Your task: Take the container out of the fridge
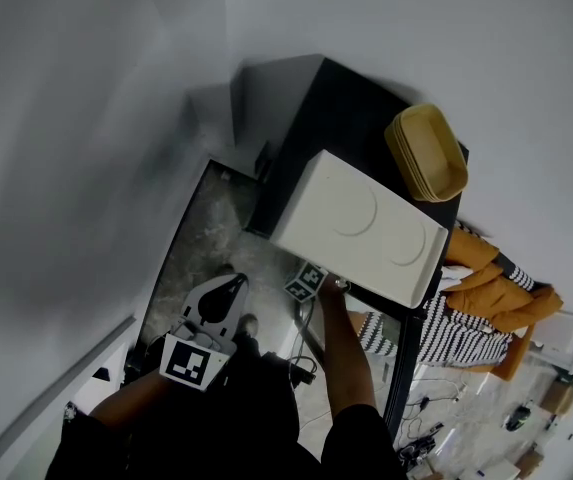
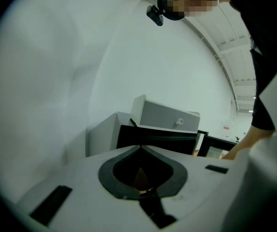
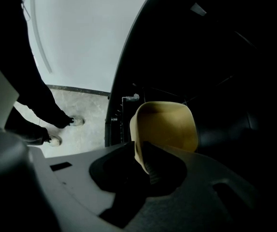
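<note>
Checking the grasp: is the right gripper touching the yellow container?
Touching: the right gripper view shows the right gripper clamped on the yellow container at its rim.

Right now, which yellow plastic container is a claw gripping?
The yellow plastic container inside the dark fridge: the right claw pinches its near rim. The stacked yellow containers on top of it sit untouched.

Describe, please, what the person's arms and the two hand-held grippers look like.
The left hand-held gripper and the right hand-held gripper share one design: a grey shell with a black teardrop-shaped recess around the jaws and black rectangular slots. Each carries a marker cube printed with black-and-white squares. The person wears dark clothing, and the forearms are uncovered.
</note>
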`<act>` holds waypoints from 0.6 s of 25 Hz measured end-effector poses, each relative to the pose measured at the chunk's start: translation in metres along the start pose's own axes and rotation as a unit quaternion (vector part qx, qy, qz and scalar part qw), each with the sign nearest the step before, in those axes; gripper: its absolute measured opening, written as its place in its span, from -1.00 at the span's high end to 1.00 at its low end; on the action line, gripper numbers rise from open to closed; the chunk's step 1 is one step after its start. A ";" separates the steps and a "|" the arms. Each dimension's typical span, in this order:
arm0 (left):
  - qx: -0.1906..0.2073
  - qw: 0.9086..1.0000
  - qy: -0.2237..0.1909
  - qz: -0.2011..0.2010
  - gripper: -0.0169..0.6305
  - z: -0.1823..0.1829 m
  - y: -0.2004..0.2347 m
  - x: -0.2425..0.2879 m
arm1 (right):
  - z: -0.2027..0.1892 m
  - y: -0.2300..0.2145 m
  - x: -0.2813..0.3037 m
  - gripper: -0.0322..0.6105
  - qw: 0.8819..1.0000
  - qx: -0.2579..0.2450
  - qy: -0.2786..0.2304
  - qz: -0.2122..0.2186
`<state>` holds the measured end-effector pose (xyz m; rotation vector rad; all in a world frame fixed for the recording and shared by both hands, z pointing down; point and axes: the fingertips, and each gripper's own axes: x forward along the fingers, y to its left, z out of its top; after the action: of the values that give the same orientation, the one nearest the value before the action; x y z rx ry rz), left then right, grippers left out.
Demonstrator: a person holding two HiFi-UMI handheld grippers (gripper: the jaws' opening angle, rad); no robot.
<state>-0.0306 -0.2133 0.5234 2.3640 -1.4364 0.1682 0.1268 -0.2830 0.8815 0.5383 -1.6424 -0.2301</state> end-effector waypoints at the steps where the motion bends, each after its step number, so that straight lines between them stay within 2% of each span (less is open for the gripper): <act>1: 0.000 1.000 0.001 0.001 0.93 0.000 0.001 0.001 | 0.000 0.000 0.001 0.76 1.000 -0.002 0.001 -0.001; 15: -0.004 1.000 -0.003 0.006 0.93 0.002 -0.001 0.001 | -0.008 0.010 -0.006 0.85 1.000 -0.008 0.003 0.022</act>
<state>-0.0294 -0.2141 0.5217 2.3520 -1.4501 0.1585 0.1325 -0.2707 0.8820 0.4898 -1.6426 -0.2099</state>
